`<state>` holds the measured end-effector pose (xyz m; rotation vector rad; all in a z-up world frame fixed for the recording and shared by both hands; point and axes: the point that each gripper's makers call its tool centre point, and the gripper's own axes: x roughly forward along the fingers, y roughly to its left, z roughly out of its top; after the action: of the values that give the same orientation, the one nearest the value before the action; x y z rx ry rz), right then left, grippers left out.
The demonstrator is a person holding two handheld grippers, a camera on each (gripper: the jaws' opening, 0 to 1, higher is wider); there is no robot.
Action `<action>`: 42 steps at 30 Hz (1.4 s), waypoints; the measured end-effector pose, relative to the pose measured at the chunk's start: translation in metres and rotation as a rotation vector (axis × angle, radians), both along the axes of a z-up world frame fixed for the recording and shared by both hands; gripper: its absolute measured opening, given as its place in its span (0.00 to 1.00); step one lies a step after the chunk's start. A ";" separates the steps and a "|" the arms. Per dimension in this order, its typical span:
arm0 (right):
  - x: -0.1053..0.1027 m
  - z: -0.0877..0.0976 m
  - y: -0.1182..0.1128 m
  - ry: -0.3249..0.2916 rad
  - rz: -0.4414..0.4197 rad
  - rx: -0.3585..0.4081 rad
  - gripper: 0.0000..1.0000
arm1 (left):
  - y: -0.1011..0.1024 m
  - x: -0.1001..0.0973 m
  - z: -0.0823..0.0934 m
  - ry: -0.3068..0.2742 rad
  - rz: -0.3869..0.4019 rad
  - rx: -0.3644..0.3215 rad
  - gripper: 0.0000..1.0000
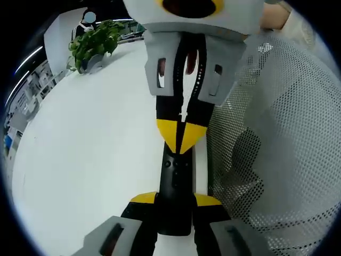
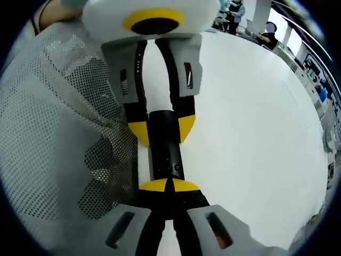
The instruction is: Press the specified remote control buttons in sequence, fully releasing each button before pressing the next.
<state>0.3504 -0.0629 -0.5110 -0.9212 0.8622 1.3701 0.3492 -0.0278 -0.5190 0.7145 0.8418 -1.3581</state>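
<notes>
Remote control (image 1: pixel 176 186): a slim black bar with small buttons, lying along the edge of the white table (image 1: pixel 90 160), held between both grippers; also seen in the right gripper view (image 2: pixel 166 152).
Left gripper (image 1: pixel 176 200): its 2 yellow-tipped jaws stand on either side of the remote's near end and grip it; in the right gripper view it comes in from the top (image 2: pixel 160 128), jaws parted just by the remote's width.
Right gripper (image 2: pixel 169 185): jaws brought together, yellow tips meeting over the remote's button face; seems to be pressing, though contact is hard to confirm. In the left gripper view it reaches in from the top (image 1: pixel 181 140).
Person: a white mesh sleeve (image 1: pixel 277 144) beside the table.
Background: a potted green plant (image 1: pixel 96 42) at the table's far edge.
</notes>
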 end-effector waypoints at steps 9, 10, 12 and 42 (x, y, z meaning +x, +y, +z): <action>0.001 -0.004 0.001 -0.017 0.178 -0.013 0.00 | 0.000 0.000 0.000 0.008 0.005 -0.010 0.24; 0.001 -0.004 0.001 -0.012 0.177 -0.016 0.00 | 0.000 0.000 0.000 0.008 0.005 -0.011 0.24; 0.001 -0.005 0.001 -0.019 0.211 -0.018 0.00 | 0.000 0.001 0.000 0.012 0.009 -0.015 0.24; 0.005 -0.002 -0.020 0.090 -0.056 0.181 0.08 | 0.000 0.000 0.001 0.012 0.008 -0.040 0.24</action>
<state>0.3555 -0.0833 -0.5134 -0.6959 0.8109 1.4241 0.3488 -0.0276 -0.5177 0.6722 0.8236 -1.3696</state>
